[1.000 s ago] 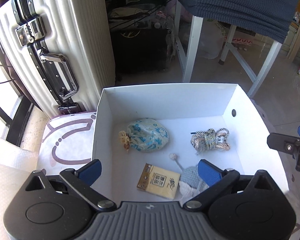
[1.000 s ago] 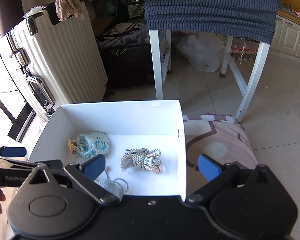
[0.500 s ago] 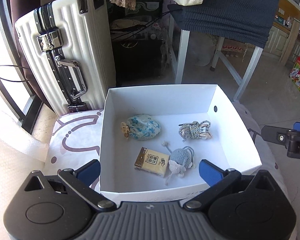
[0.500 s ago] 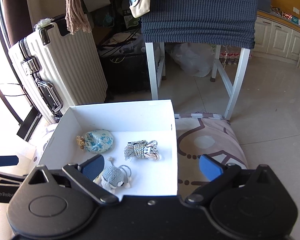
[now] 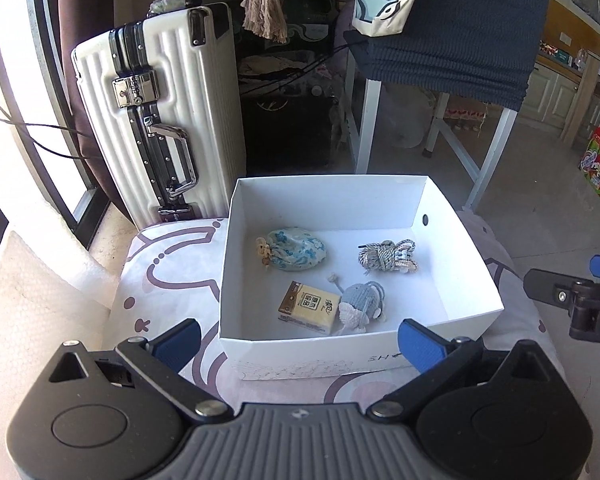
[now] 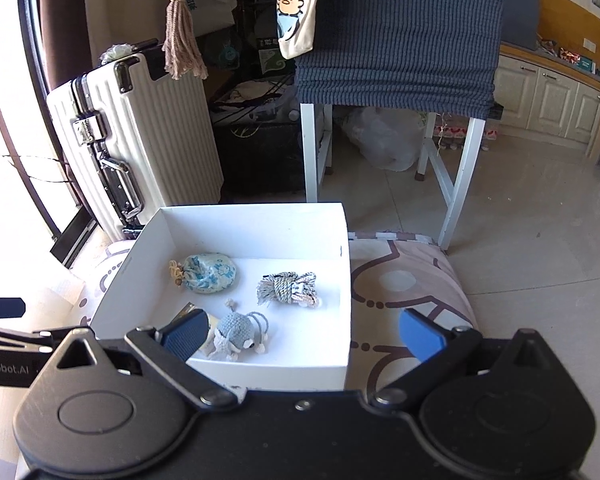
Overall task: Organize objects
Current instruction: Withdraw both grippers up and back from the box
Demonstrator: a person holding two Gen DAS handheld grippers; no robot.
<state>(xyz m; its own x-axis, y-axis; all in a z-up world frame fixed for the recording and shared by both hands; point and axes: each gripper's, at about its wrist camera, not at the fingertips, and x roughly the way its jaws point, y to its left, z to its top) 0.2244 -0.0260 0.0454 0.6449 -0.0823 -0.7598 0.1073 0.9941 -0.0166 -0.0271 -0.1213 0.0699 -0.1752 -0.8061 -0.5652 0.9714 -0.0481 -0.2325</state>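
both grippers pulled back; box (image 5: pixel 352 354) holds four items.

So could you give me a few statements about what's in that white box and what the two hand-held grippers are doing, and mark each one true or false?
1. The white box holds four items. True.
2. The left hand-held gripper is shut on the crocheted mouse. False: it is open and holds nothing.
3. The rope bundle lies apart from the blue floral pouch. True.
4. The small yellow packet stands on the patterned cushion. False: it lies inside the box beside the mouse.
5. The right hand-held gripper is open. True.
6. The white suitcase lies flat. False: it stands upright.
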